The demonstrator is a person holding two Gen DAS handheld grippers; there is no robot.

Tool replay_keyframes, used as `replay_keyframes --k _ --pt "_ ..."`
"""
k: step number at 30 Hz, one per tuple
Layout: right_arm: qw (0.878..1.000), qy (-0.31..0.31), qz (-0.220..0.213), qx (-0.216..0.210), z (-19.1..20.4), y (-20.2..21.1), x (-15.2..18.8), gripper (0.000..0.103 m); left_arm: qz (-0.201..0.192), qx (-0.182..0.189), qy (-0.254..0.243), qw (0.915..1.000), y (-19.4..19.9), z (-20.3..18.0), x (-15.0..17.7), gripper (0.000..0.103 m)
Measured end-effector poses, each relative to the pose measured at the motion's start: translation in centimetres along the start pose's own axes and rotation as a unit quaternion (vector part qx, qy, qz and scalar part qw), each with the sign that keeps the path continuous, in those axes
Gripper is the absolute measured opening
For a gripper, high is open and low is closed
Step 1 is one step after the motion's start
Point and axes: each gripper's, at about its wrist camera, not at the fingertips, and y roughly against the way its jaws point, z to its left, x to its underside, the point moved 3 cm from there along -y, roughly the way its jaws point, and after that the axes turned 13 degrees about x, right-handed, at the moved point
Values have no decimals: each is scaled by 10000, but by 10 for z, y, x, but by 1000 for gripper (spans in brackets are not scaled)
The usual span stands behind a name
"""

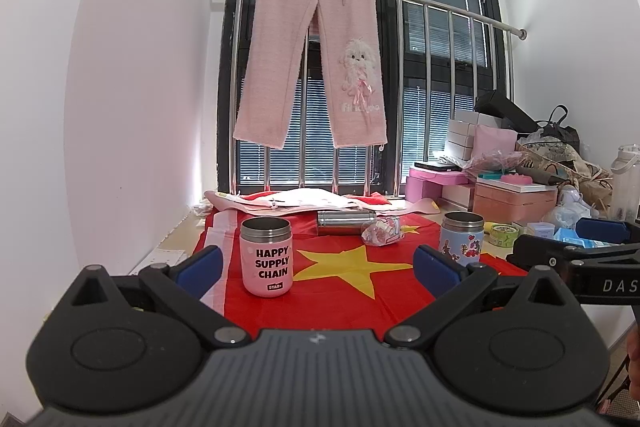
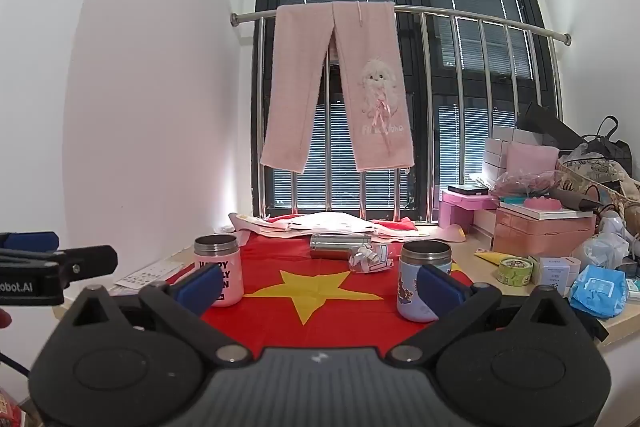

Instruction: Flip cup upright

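Observation:
A pink cup (image 1: 267,257) with "HAPPY SUPPLY CHAIN" on it stands upright on the red flag cloth (image 1: 340,303), at the left; it also shows in the right wrist view (image 2: 219,270). A blue cartoon cup (image 1: 462,238) stands upright at the right, and shows in the right wrist view (image 2: 424,281). A steel bottle (image 1: 346,222) lies on its side behind them. My left gripper (image 1: 318,265) is open and empty, just short of the pink cup. My right gripper (image 2: 318,285) is open and empty, its right finger (image 2: 442,287) in front of the blue cup.
A crumpled clear wrapper (image 1: 382,230) lies beside the steel bottle. Boxes, bags and a green tin (image 2: 516,270) crowd the table's right side. Pink trousers (image 1: 316,63) hang on a steel rail before the window. A white wall stands at the left.

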Motion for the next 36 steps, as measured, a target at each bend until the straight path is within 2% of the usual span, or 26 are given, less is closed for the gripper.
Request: replay_keyframes --k 36 --pt "10000 4 18 5 -1 3 1 103 21 -1 23 10000 -6 3 3 103"
